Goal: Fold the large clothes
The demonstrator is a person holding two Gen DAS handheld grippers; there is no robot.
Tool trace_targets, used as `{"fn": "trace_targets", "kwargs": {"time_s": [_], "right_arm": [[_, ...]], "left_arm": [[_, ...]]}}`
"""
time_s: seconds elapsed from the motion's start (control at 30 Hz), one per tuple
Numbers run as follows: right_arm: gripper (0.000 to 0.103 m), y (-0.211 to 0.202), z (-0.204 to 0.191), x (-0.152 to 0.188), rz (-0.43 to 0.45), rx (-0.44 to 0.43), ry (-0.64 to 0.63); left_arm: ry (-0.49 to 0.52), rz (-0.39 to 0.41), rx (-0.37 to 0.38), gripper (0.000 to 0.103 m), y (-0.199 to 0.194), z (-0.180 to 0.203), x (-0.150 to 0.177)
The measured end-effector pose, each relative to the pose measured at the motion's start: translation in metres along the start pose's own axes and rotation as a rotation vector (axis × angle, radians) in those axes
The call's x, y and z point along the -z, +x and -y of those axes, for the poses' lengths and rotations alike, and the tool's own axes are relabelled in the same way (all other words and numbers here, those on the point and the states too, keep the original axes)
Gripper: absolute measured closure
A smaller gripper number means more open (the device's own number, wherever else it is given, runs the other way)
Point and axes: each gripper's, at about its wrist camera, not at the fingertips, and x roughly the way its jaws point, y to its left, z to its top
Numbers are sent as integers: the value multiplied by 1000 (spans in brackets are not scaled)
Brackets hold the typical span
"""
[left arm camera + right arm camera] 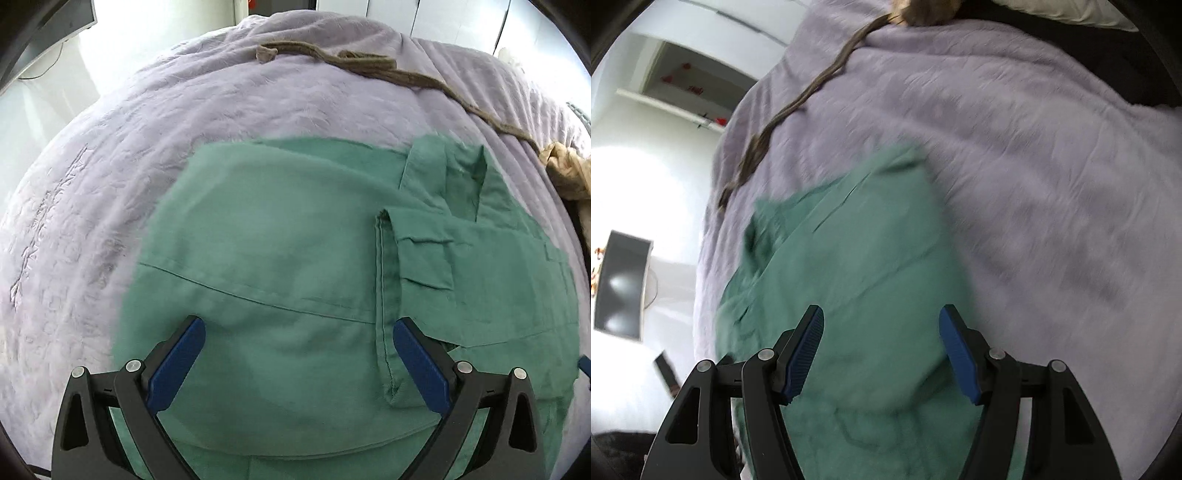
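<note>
Green garment on lilac blanket, fold partly made.

Left view: left gripper (299,341) hovering released over the garment (280,236), lying flat on the blanket (155,110), sleeve doubled inward at right; brown belt (369,66) lying far.
Right view: right gripper (881,338) hovering released over the garment's near, rumpled end; further folds seem to be remaining.

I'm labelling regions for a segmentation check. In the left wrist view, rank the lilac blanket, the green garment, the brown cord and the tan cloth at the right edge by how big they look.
1. lilac blanket
2. green garment, close to the blanket; nearness to the camera inflates it
3. brown cord
4. tan cloth, cut off by the edge
</note>
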Motion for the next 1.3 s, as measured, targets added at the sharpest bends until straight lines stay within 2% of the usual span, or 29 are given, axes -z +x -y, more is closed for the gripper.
{"fn": "trace_targets", "kwargs": {"time_s": [0.1, 0.17, 0.27, 0.3, 0.33, 0.37, 0.47, 0.53, 0.57, 0.67, 0.7, 0.8, 0.83, 0.9, 0.93, 0.97, 1.03, 1.1, 1.17, 1.23, 1.3], "right_arm": [[34, 14, 15, -27, 6, 12, 34], [34, 31, 26, -46, -6, -6, 77], [34, 60, 40, -63, -64, -97, 164], [44, 66, 41, -65, -82, -131, 184], [87, 70, 39, -66, -101, -163, 193], [99, 72, 35, -67, -114, -174, 185], [99, 49, 9, -69, -33, -93, 24], [100, 46, -6, -70, 5, 55, -106], [100, 53, -6, -72, 8, 158, -154], [103, 68, 17, -78, -11, 226, -99], [103, 67, 22, -79, -4, 225, -77], [102, 51, 35, -72, -10, 149, 19], [96, 44, 35, -68, -18, 127, 29], [96, 24, 34, -51, -43, 64, 35], [91, 15, 33, -42, -49, 34, 40], [84, 5, 34, -30, -57, -5, 52], [33, -16, 36, -1, -60, -67, 95], [32, -31, 41, 27, -66, -159, 155], [36, -29, 50, 50, -96, -238, 252], [52, -15, 62, 59, -119, -261, 348], [59, -2, 78, 62, -111, -256, 445]], "left_arm": [[-35, -14, 115, 0, -2, -4, -9], [-20, -37, 171, 0, 3, 6, -17], [37, -53, 188, 0, 16, 32, -23], [54, -50, 184, 0, 21, 40, -25], [63, -49, 174, 0, 25, 45, -25], [68, -52, 161, 0, 29, 50, -25], [85, -46, 124, 0, 32, 57, -22], [98, -41, 114, 0, 32, 60, -22], [104, -40, 107, 0, 33, 61, -23], [131, -31, 67, 0, 39, 66, -24], [146, -25, 45, 0, 43, 70, -25], [196, -6, -22, 0, 51, 79, -25], [205, -6, -25, 0, 50, 79, -26], [203, -2, -15, 0, 41, 73, -28], [199, 5, -14, 0, 37, 69, -29], [190, 14, -12, 0, 28, 62, -30], [178, 16, 16, 0, 17, 54, -32], [179, 12, 44, 0, 6, 46, -33], [204, 13, 46, 0, -1, 48, -29], [232, 10, 48, 0, 0, 53, -24], [248, -7, 31, 0, 9, 59, -18]]}}
